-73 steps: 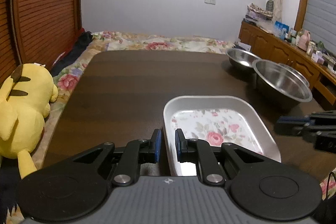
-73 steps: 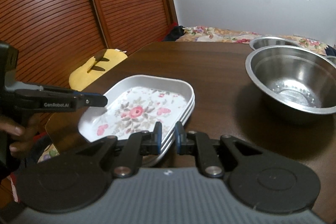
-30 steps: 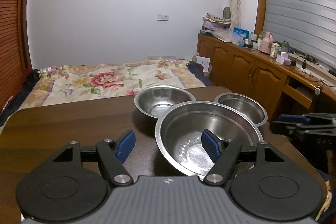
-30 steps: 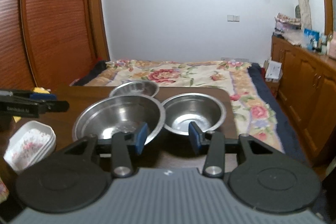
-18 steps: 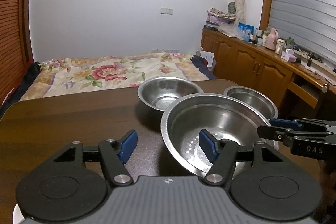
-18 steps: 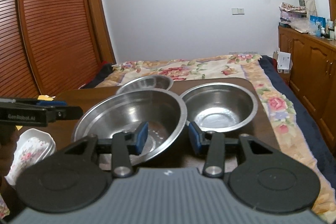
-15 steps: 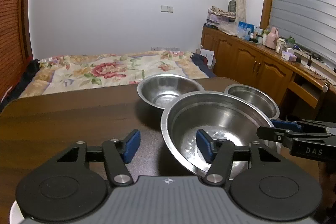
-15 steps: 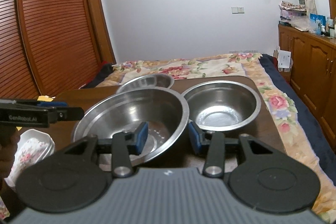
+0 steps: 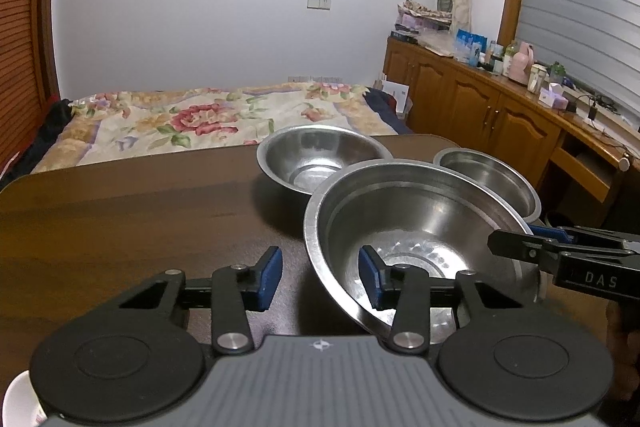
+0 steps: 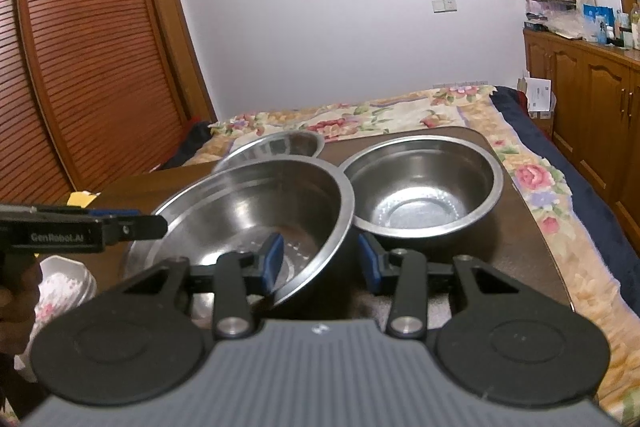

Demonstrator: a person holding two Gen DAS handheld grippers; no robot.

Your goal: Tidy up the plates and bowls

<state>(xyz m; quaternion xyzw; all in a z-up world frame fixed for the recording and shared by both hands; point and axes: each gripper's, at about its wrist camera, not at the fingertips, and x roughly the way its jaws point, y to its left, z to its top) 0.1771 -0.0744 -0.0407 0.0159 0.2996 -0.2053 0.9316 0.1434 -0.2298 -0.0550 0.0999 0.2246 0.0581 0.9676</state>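
Left wrist view: the left gripper (image 9: pixel 320 273) straddles the large steel bowl's (image 9: pixel 416 219) near rim, jaws closing, pads not yet touching it. The two smaller steel bowls (image 9: pixel 320 157) behind sit empty on the table (image 9: pixel 120 219).

Right wrist view: the right gripper (image 10: pixel 320 261) straddles the same bowl's (image 10: pixel 248 199) opposite rim, jaws closing, not yet pinching. Floral dishes (image 10: pixel 64 279) lie stacked far left.

Layout on the table (image 9: pixel 120 211): three bowls are grouped at its far right corner. The large bowl (image 9: pixel 412 227) stands nearest the camera; the second bowl (image 9: pixel 320 159) lies behind it toward the far edge, and the third bowl (image 9: pixel 488 175) lies behind and to its right, along the right edge. The large bowl's rim overlaps both in view; contact cannot be told. The left gripper (image 9: pixel 320 273) straddles the large bowl's near left rim, one finger inside and one outside, jaws closing; the right gripper (image 10: pixel 320 259) straddles its right rim likewise. A stack of plates (image 10: pixel 64 283) sits to the left, near the front edge. A bed (image 9: pixel 200 119) lies beyond the far edge; cabinets (image 9: pixel 500 123) run along the right.
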